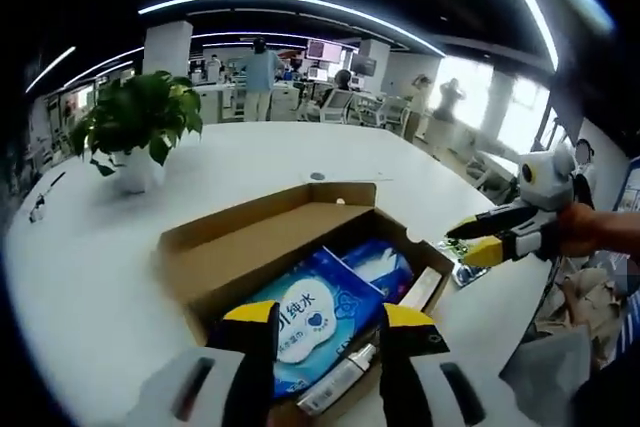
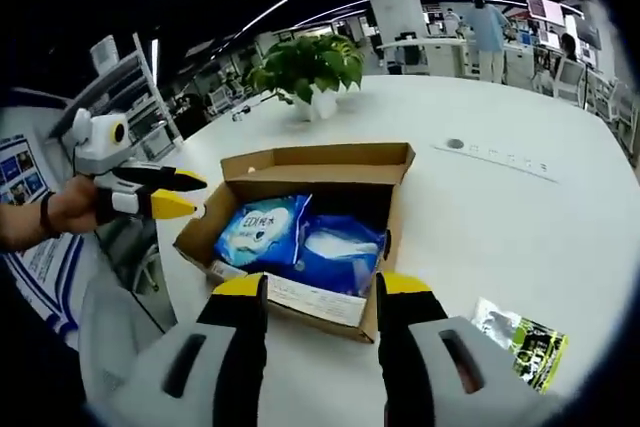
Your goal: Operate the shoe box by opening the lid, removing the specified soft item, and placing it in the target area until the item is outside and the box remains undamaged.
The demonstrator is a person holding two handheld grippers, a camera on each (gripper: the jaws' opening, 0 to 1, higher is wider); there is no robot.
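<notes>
The shoe box (image 1: 290, 247) sits on the white counter (image 1: 120, 237) with its lid already folded back, directly ahead of the left hand-held gripper (image 1: 330, 322), whose yellow-tipped jaws stand spread with nothing between them. Just beyond and between those jaws lies the soft item, a blue-and-white wipes pack (image 1: 305, 317), resting inside the box beside a second blue pack (image 1: 375, 265).

In the right gripper view the same box (image 2: 310, 217) lies just past the right hand-held gripper (image 2: 322, 297), jaws also spread and empty, with the wipes pack (image 2: 262, 229) ahead and to the left of them. The left hand-held gripper (image 2: 190, 197) comes in from that side, held off the box's near corner. A small printed packet (image 2: 522, 339) lies on the counter to the right of the right jaws, and a potted plant (image 2: 310, 72) stands well beyond the box.

The likely next step is a pinch on the wipes pack. The risks, as I judge them:
- a jaw catching the cardboard wall or the open flap and tearing or creasing it;
- a shallow pinch on slick film letting the pack slide out;
- the box dragging along the counter as the pack lifts, since nothing steadies it;
- taking the neighbouring pack along by mistake.
</notes>
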